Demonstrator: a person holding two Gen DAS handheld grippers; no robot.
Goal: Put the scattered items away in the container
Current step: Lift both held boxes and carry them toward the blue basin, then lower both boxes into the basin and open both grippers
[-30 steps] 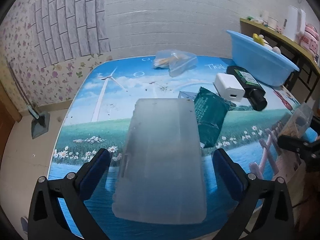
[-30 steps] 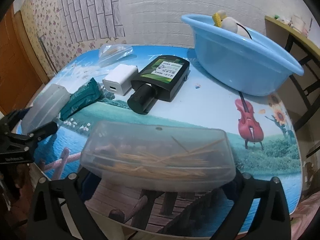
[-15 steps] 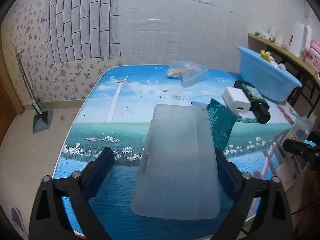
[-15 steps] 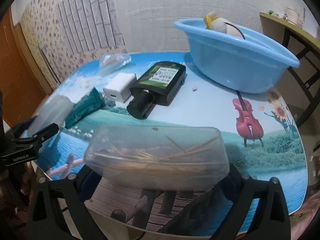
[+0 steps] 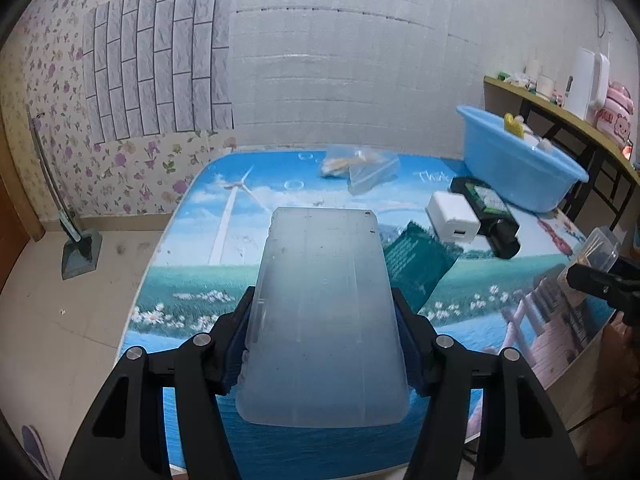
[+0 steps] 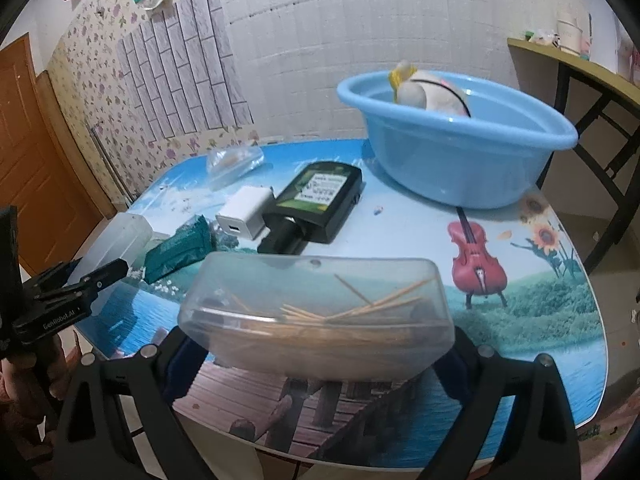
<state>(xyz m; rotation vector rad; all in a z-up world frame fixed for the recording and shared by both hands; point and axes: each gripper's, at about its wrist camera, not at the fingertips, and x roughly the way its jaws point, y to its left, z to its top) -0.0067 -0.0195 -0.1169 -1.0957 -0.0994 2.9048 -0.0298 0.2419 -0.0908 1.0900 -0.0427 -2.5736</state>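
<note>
A frosted plastic box (image 5: 320, 280) lies lengthwise between the fingers of my left gripper (image 5: 322, 312). The jaws are closing and the blue pads press on both long sides. My right gripper (image 6: 318, 344) is shut on the ends of a clear box of toothpicks (image 6: 316, 304), held just above the table's near edge. The blue basin (image 6: 452, 168) stands at the far right of the table with a yellow and white toy (image 6: 424, 92) in it. A green packet (image 6: 180, 246), a white charger (image 6: 246, 212), a black bottle (image 6: 316, 200) and a clear bag (image 6: 234, 158) lie on the table.
The table (image 6: 540, 320) has a printed landscape top and stands against a white wall. A shelf (image 5: 560, 104) with jars and a dark frame is behind the basin on the right. A dustpan (image 5: 78, 252) stands on the floor to the left.
The left jaws have come in from wide open onto the sides of the frosted box. The right gripper has risen a little with the toothpick box.
</note>
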